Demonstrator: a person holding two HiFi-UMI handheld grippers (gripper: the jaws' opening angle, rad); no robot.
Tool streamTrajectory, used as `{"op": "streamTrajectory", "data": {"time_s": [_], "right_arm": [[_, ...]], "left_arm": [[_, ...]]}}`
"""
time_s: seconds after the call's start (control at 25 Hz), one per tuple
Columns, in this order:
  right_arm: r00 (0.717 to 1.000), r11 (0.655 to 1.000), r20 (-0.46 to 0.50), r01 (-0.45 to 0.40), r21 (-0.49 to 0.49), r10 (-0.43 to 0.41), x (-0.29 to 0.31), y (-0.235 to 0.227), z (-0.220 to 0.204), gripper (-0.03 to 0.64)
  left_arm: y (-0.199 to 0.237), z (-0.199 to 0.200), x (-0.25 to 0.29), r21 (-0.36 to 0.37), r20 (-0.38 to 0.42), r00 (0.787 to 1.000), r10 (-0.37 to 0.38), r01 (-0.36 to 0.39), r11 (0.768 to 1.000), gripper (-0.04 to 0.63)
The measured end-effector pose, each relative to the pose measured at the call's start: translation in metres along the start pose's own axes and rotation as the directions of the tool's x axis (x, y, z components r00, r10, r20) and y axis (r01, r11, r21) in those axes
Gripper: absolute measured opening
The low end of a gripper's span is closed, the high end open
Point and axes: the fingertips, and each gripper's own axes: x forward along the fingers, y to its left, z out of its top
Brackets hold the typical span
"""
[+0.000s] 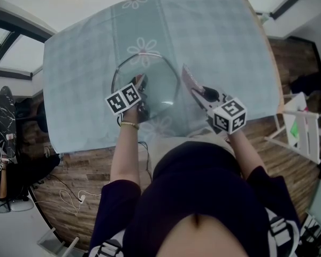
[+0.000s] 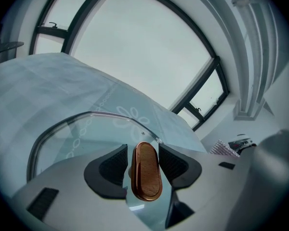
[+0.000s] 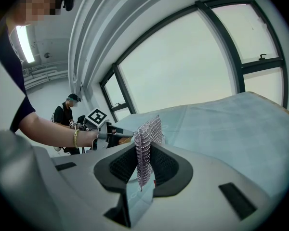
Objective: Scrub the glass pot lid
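Observation:
The glass pot lid (image 1: 158, 82) with a metal rim sits over the pale blue tablecloth (image 1: 214, 42), its brown wooden knob (image 2: 146, 171) towards me. My left gripper (image 1: 140, 87) (image 2: 143, 165) has the knob between its jaws. The pads stand close on either side, with a thin dark gap at the left pad (image 2: 116, 163). To the lid's right, my right gripper (image 1: 202, 95) (image 3: 143, 163) is shut on a silvery chain-mesh scrubbing cloth (image 3: 145, 143) (image 1: 191, 84). The cloth stands up between its pads, apart from the lid.
The table's near edge (image 1: 150, 138) runs just under both hands. A white chair (image 1: 305, 127) stands at the right on the wooden floor. Cables (image 1: 69, 197) lie at the lower left. A second person (image 3: 67, 117) stands far off by the windows.

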Motion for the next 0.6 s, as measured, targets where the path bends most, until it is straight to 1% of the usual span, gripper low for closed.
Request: {"op": "streamTrajectory", "data": {"time_s": [0.08, 0.16, 0.28, 0.44, 0.6], "right_arm": [[1.000, 1.000, 0.001, 0.003, 0.004, -0.003, -0.001, 0.001, -0.001, 0.080], [1.000, 1.000, 0.005, 0.000, 0.006, 0.000, -0.002, 0.004, -0.002, 0.080], [1.000, 1.000, 0.006, -0.009, 0.002, 0.009, -0.003, 0.007, -0.004, 0.080], [1.000, 1.000, 0.002, -0.024, -0.007, 0.024, -0.001, 0.014, -0.004, 0.080], [0.999, 0.999, 0.002, -0.032, -0.016, 0.032, 0.000, 0.019, -0.002, 0.080]], "left_arm": [[0.004, 0.003, -0.005, -0.054, 0.029, 1.000, -0.007, 0.008, 0.999, 0.197], [0.008, 0.004, -0.011, -0.086, 0.054, 0.999, -0.007, 0.012, 0.996, 0.219], [0.010, 0.003, -0.019, -0.106, 0.077, 0.997, -0.005, 0.014, 0.994, 0.230], [0.014, -0.002, -0.032, -0.139, 0.094, 0.996, 0.004, 0.010, 0.990, 0.229], [0.012, -0.004, -0.045, -0.168, 0.124, 0.992, -0.010, 0.031, 0.985, 0.229]]}}
